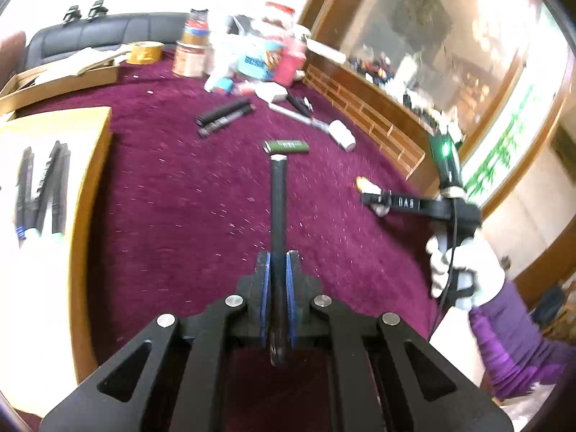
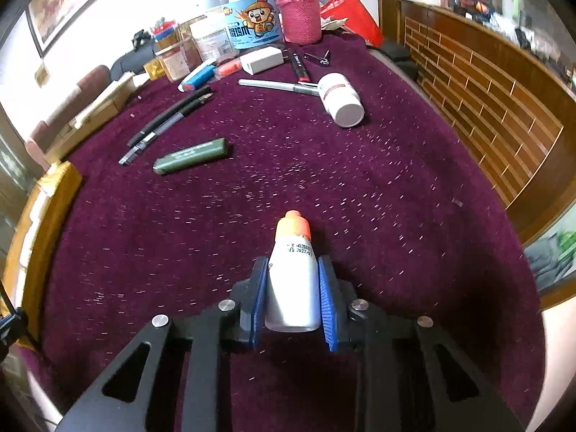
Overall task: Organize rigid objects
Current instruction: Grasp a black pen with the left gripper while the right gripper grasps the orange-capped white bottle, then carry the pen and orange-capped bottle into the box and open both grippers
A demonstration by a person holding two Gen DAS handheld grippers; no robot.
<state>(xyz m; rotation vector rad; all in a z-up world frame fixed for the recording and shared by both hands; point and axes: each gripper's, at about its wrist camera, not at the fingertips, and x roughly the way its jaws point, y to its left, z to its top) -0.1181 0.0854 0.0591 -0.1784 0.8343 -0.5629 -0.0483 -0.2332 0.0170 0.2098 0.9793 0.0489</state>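
Ahead of the fingers (image 2: pixel 292 298): two black pens (image 2: pixel 169 122), one green case (image 2: pixel 190 156), one silver pen (image 2: pixel 277 85), one white bottle (image 2: pixel 340 99).

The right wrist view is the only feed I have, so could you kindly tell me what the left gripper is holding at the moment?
Observer: The left gripper is shut on a slim black pen that points forward over the purple cloth.
Operator: Thank you. Is anything already stored on that side?
Observer: Yes, several dark pens lie in a wooden box at the left edge of the left wrist view.
Operator: And how does my right gripper look from there?
Observer: The right gripper is seen side-on, clamping the small white bottle with the orange cap, held by a white-gloved hand.
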